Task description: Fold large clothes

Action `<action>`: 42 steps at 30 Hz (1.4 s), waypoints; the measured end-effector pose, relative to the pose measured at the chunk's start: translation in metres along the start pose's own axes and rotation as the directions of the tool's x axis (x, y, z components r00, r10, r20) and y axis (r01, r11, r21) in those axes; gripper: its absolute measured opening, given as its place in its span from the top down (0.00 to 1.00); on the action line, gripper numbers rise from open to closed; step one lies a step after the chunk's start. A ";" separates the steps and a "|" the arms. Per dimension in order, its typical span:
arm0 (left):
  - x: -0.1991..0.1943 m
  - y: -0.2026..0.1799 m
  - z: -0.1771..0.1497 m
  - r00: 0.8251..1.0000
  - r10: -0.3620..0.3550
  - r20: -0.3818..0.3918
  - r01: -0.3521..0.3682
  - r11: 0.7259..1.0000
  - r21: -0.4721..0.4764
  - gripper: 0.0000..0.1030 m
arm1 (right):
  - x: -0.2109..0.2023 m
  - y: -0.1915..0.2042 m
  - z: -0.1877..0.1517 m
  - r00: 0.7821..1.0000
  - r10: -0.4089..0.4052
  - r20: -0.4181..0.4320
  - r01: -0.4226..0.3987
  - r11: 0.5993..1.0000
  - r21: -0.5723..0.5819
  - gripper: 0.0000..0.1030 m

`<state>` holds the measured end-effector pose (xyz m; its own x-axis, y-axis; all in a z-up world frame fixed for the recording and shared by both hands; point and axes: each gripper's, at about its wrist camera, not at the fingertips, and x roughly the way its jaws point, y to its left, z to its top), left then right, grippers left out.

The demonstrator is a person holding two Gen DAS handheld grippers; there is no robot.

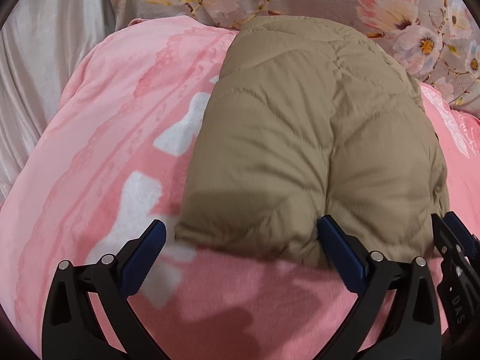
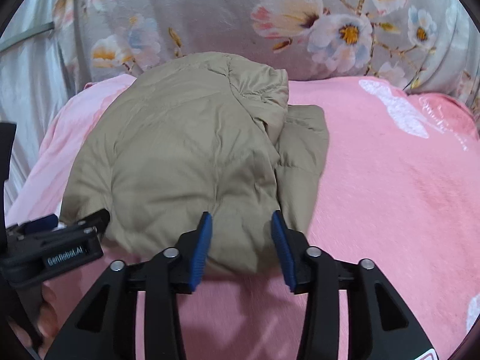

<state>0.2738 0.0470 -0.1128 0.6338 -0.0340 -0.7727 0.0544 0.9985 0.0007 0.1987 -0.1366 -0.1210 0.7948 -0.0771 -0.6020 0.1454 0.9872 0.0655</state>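
A tan quilted puffer jacket lies folded into a compact bundle on a pink blanket. It also shows in the right wrist view. My left gripper is open wide, its blue pads either side of the bundle's near left corner, just at its edge. My right gripper is open, its pads close on both sides of the bundle's near right edge without pinching it. Each gripper shows at the edge of the other's view: the right one, the left one.
The pink blanket with white patterns covers the bed. A grey floral quilt lies bunched behind the jacket. A pale curtain hangs at the far left.
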 end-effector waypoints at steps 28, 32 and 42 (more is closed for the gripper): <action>-0.083 -0.033 -0.120 0.990 0.057 0.127 -0.069 0.993 0.091 0.05 | -0.081 -0.018 -0.091 0.997 -0.062 -0.055 0.061 0.998 -0.028 0.21; -0.085 -0.033 -0.122 0.988 0.071 0.140 -0.083 0.993 0.087 0.05 | -0.082 -0.018 -0.092 0.997 -0.058 -0.053 0.057 0.998 -0.022 0.21; -0.090 -0.033 -0.124 0.982 0.083 0.168 -0.097 0.992 0.078 0.05 | -0.084 -0.018 -0.093 0.997 -0.059 -0.041 0.058 0.998 -0.027 0.21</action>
<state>0.1193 0.0227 -0.1216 0.7565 0.0427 -0.6525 0.0522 0.9907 0.1253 0.0743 -0.1346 -0.1458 0.7603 -0.1294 -0.6365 0.1753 0.9845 0.0093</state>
